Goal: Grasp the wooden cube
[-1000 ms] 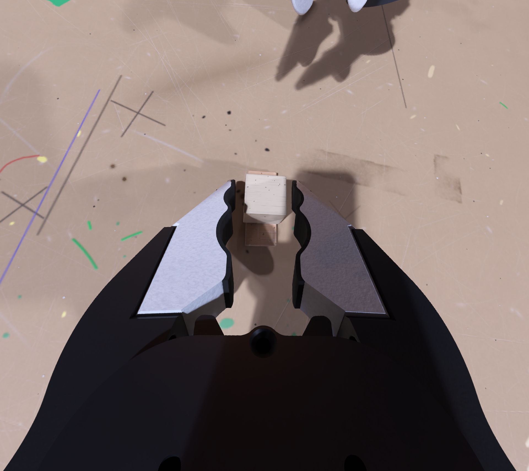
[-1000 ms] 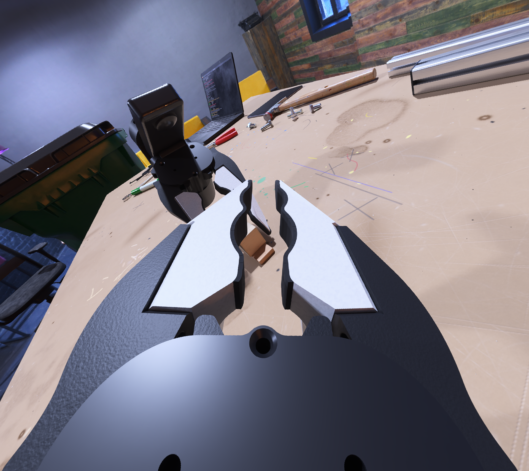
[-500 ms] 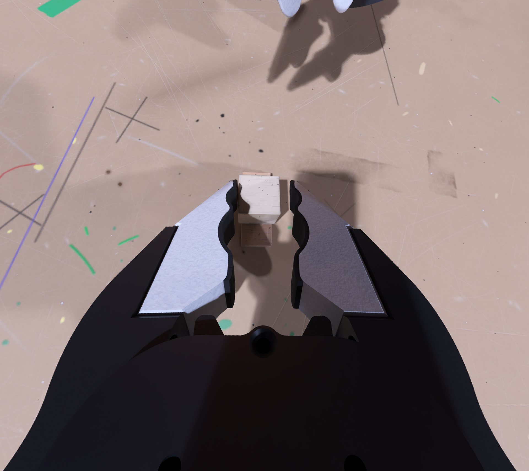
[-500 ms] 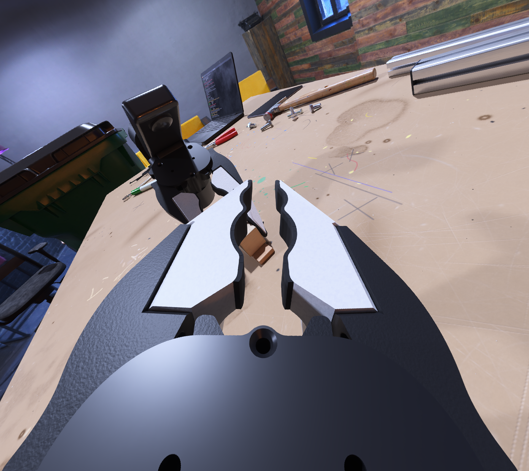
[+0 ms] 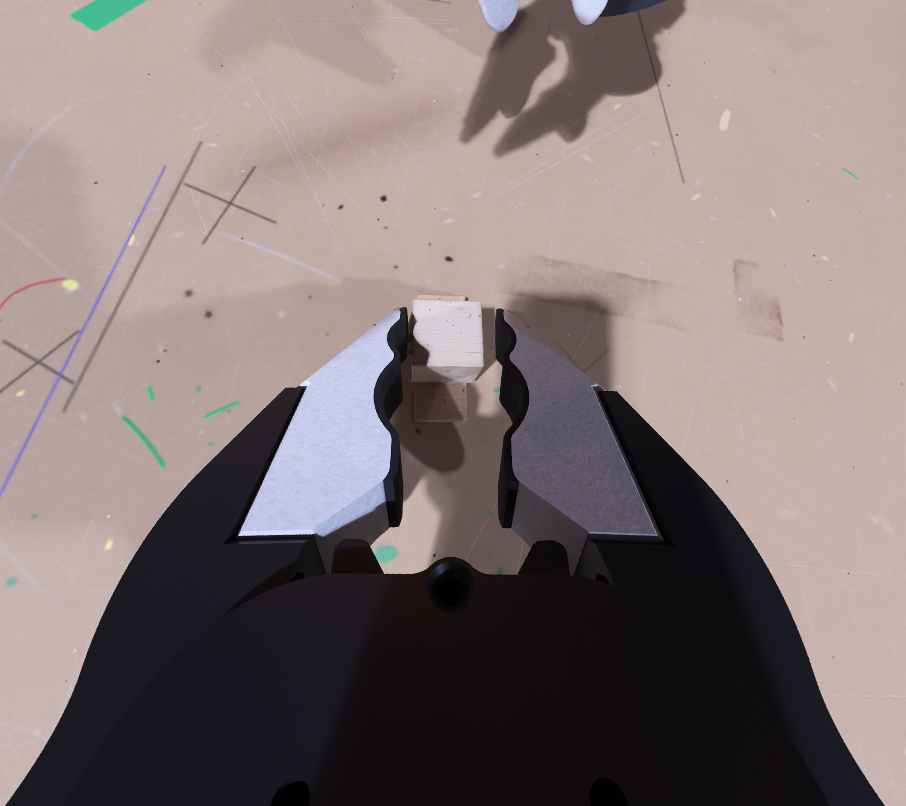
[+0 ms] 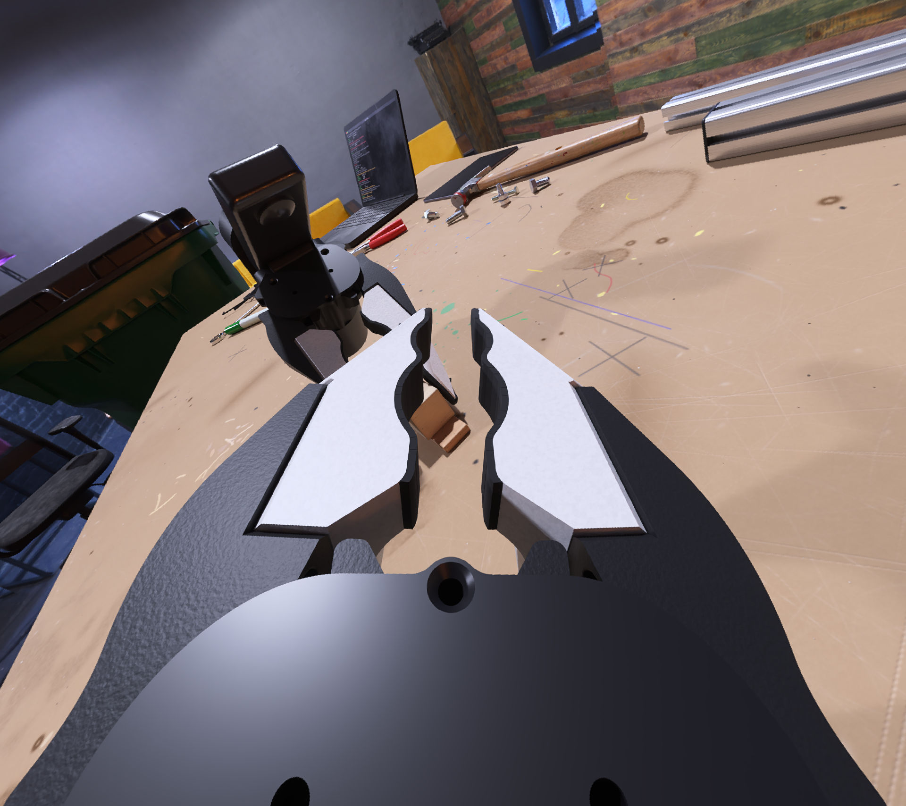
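We see the wooden cube (image 5: 448, 339) sitting between the tips of the left tongs (image 5: 451, 326), which point down at the tan counter (image 5: 294, 96). The cube lies close against the left finger, with a narrow gap to the right one, so the tongs are partly open and not yet clamped on it. A thin wooden slab (image 5: 440, 405) lies on the counter just below the cube. The right tongs (image 6: 451, 316) hover near, a little open and holding nothing. Farther off we count one hammer (image 6: 554, 157), one laptop (image 6: 380, 167), four bolts (image 6: 505, 194), one pair of red-handled pliers (image 6: 385, 236), one green marker (image 6: 242, 324), two aluminium rails (image 6: 804, 111).
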`<action>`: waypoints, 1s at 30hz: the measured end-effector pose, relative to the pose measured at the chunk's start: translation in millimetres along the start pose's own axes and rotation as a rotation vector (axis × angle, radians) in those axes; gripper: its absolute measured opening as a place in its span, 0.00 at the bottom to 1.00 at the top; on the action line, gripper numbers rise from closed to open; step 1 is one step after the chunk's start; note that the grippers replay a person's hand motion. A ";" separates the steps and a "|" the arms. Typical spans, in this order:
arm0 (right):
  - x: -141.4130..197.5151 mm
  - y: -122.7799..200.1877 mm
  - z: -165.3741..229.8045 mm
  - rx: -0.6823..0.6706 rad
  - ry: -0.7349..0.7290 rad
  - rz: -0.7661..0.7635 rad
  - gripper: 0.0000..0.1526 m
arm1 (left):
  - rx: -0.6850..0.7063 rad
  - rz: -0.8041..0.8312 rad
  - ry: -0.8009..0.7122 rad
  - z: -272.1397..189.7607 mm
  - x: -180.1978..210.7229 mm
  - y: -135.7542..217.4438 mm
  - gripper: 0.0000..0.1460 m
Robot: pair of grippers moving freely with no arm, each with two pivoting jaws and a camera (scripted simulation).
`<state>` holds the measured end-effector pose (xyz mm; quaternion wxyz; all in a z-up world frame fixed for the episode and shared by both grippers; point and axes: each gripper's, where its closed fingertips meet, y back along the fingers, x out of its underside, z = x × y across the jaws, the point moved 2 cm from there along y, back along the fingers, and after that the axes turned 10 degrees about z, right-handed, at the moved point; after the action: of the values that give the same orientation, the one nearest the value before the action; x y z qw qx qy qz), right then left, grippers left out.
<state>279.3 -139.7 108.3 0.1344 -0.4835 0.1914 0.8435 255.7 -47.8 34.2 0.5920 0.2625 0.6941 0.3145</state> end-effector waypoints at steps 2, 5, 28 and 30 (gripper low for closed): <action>0.1 0.0 0.0 0.000 0.000 0.000 0.10 | -0.001 -0.002 0.004 0.4 -0.1 0.2 0.25; 0.1 0.0 0.0 0.000 0.000 0.000 0.10 | 0.000 -0.004 0.009 1.0 -0.4 0.4 0.25; 1.3 -0.8 1.7 0.011 0.034 0.013 0.10 | -0.027 0.056 -0.014 0.2 6.7 -3.7 0.24; 3.5 -2.2 6.5 0.005 0.081 0.033 0.11 | -0.034 0.071 -0.025 0.1 9.5 -3.5 0.24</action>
<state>273.5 -134.6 107.8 0.1140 -0.5135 0.2067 0.8250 254.3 -43.1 25.3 0.5933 0.2809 0.6715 0.3438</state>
